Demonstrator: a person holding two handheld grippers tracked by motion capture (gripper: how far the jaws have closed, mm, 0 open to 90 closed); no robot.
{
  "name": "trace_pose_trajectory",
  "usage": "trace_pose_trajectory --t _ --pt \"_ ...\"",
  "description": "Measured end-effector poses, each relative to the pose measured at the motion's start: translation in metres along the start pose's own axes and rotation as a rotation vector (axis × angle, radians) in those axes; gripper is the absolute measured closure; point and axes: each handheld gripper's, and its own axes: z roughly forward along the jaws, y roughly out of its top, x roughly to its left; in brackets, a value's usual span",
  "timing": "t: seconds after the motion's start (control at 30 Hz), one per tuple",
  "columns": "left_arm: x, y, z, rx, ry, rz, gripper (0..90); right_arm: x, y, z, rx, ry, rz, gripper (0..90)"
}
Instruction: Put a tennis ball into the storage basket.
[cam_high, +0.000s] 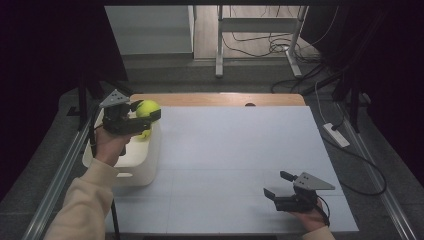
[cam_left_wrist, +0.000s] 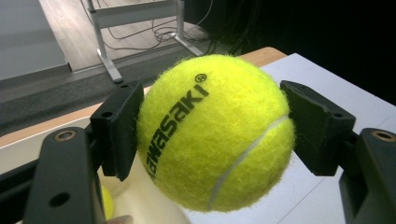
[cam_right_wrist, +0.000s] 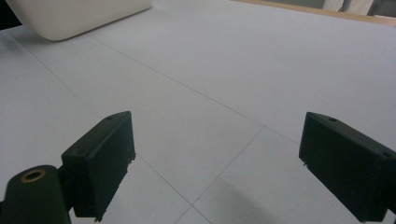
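While the left gripper (cam_high: 145, 114) clasps the tennis ball (cam_high: 148, 108) above the white bin (cam_high: 142, 165), the right gripper (cam_high: 276, 185) gapes.

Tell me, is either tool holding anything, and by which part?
The left tool clamps a tennis ball by its opposite sides, above the white bin. The right tool holds nothing.

Counter (cam_high: 235, 165): broad open passage across centre and right. Sole obstacle: white bin (cam_high: 142, 162) at left edge, near the far corner.
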Motion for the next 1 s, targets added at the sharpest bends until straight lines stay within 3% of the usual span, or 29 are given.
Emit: trace_pose_trajectory --t 1.0 --pt "0.041 -0.021 -0.010 0.067 0.132 -0.063 26.8 0.000 0.000 0.001 0.002 0.000 -0.005 10.9"
